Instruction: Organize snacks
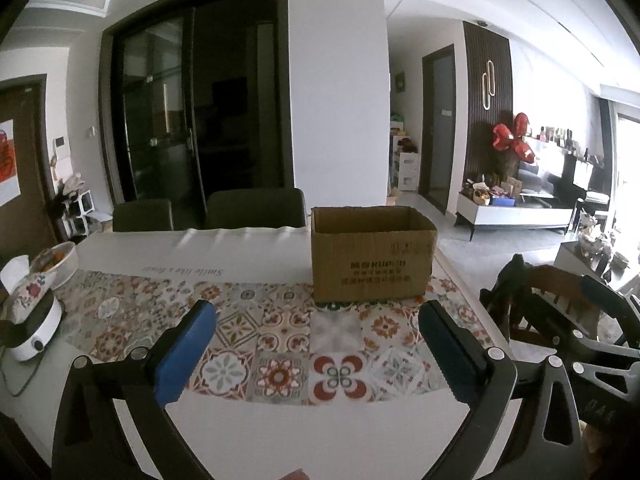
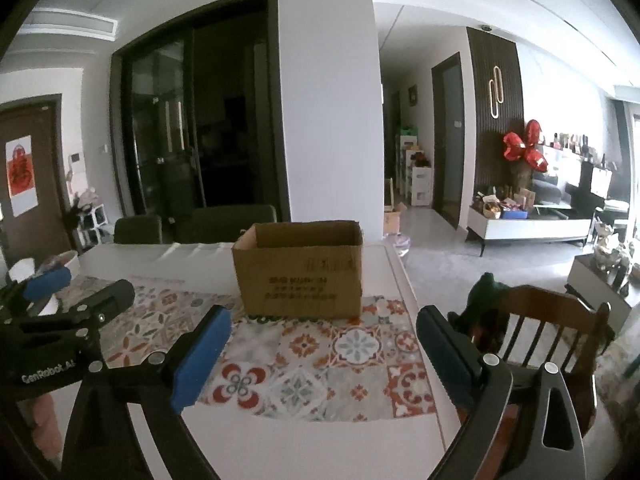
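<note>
I see the white table [image 1: 280,432] with a patterned tile mat [image 1: 256,332] on it, and the open-topped cardboard box [image 1: 372,254] standing on the mat's far right part. My left gripper [image 1: 316,344] and right gripper [image 2: 320,352] hover near side, both jaws spread wide, nothing between them.

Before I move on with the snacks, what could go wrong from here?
1. The box stands near the table's right edge; a push might slide it off.
2. Both tools, left and right, are open and empty and close side by side, so they could collide.
3. The chair is beside the right tool and may catch it.
</note>
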`<action>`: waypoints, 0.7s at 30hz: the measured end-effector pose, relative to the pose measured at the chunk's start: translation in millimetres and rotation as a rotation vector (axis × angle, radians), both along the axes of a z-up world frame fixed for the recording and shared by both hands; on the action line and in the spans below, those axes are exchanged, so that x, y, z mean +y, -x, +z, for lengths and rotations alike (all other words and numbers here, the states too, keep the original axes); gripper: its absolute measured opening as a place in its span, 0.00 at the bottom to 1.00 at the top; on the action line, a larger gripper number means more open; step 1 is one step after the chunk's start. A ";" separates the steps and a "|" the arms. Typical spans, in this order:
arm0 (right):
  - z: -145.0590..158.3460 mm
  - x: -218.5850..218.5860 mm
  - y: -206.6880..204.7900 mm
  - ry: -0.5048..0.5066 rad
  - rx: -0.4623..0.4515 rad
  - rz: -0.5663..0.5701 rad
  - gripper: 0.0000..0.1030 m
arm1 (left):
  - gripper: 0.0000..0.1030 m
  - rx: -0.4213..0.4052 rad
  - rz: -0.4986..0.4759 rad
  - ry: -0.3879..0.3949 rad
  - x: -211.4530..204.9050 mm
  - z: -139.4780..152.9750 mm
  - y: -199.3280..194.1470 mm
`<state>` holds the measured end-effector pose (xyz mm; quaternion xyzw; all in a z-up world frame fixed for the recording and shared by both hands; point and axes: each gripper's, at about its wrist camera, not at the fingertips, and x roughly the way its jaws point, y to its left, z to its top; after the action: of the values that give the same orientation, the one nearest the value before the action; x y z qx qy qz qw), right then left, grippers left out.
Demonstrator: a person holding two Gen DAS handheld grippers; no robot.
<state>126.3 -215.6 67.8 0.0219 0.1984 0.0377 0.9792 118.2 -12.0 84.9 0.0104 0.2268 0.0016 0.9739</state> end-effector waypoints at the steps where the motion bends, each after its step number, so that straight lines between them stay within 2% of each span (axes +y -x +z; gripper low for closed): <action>1: -0.1 -0.4 4.1 -0.002 -0.003 0.003 0.92 | 1.00 -0.001 0.003 0.000 0.5 -0.5 4.0; 9: -6.1 4.2 27.9 -0.001 -0.019 0.013 0.92 | 1.00 -0.003 0.020 -0.005 5.0 -8.4 31.1; 21: -9.0 1.5 43.8 -0.010 -0.025 0.005 0.92 | 1.00 -0.007 0.021 -0.011 3.1 -10.2 44.7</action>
<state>82.6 -214.0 58.8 0.0258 0.1858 0.0414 0.9814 73.5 -8.9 74.7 0.0133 0.2233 0.0132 0.9746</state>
